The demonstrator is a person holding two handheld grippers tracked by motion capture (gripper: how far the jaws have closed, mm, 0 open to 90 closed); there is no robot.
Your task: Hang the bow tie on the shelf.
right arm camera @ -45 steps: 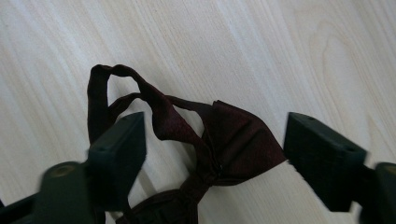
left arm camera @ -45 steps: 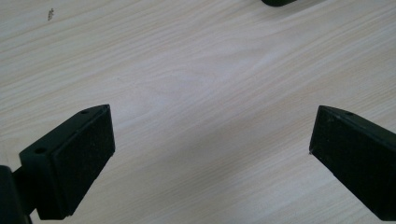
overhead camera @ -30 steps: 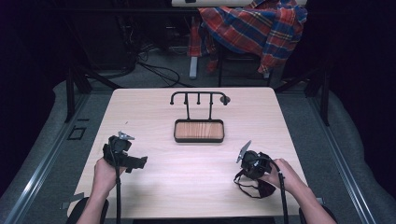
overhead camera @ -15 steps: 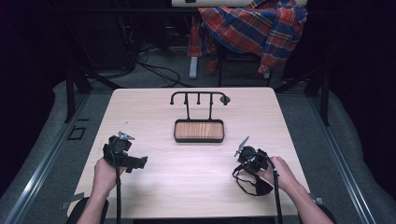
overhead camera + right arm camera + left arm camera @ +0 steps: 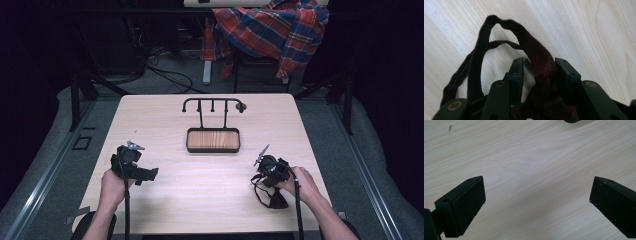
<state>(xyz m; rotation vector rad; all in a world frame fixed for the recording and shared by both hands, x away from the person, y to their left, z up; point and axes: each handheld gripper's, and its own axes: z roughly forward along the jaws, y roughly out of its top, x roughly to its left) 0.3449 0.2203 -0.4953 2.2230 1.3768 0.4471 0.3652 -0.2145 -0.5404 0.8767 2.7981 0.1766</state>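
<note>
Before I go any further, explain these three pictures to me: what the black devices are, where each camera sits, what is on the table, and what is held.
A person sits at a wooden table, holding a hand-held black clamp with two jaws in each hand. The wide picture comes from a camera overhead. The other two come from small cameras riding on each clamp, looking along its jaws. On the table stands a black rack with hooks over a wooden tray. The left gripper is open over bare wood. The right gripper has a dark red cloth with straps between its jaws, which look nearly closed on it. A plaid shirt hangs behind the table.
</note>
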